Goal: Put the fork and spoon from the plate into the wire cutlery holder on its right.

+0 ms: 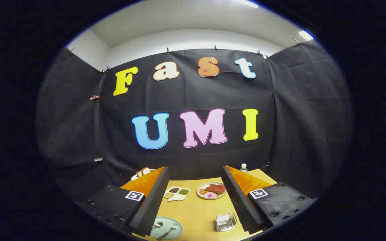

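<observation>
hovering tool (194, 201) level above table (196, 214), fingers wide apart, empty; fork (169, 231) on plate (166, 227).

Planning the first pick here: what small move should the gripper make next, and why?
Probably lower the open gripper toward the plate near its left finger. The fork and spoon lie on it; the wire cutlery holder stands empty to its right.

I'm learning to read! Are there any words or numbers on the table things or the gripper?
Square markers on the open gripper: black-and-white patterns, no words.
Bottle beyond the fingers: label too small to read.
Plate, fork, spoon, wire cutlery holder: no text.
</observation>
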Demonstrator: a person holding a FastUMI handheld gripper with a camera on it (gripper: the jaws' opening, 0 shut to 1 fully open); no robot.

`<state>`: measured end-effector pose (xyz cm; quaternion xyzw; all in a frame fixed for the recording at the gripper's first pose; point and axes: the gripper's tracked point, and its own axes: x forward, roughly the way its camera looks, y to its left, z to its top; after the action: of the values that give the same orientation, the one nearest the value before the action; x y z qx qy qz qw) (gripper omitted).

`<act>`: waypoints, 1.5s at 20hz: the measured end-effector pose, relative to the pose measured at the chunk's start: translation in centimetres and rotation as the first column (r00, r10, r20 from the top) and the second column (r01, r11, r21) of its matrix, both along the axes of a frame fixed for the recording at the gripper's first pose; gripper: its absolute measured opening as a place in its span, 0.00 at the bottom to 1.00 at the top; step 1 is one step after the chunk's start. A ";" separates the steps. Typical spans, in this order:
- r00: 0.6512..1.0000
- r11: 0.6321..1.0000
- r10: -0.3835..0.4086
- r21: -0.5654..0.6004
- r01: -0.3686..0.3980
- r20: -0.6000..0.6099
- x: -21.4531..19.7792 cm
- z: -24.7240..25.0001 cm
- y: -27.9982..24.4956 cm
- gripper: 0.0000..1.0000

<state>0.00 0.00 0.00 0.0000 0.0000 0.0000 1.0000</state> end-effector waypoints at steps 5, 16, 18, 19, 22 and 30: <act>0.996 1.000 -0.006 0.004 0.006 -0.093 1.1 -3.5 -0.7 0.98; 0.988 0.996 -0.090 -0.011 0.089 -0.123 2.8 -6.0 -2.1 0.98; 0.986 0.996 -0.085 0.004 0.087 -0.146 3.0 -6.9 -1.6 0.98; 0.984 0.996 -0.085 0.012 0.088 -0.156 3.1 -7.2 -1.4 0.98; 0.978 0.994 -0.106 0.006 0.109 -0.182 3.4 -8.6 -1.5 0.98; 0.937 0.998 -0.049 0.017 0.058 -0.345 3.9 -14.8 2.7 0.99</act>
<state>3.91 2.75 -14.80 0.0133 0.1747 -0.0271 0.9841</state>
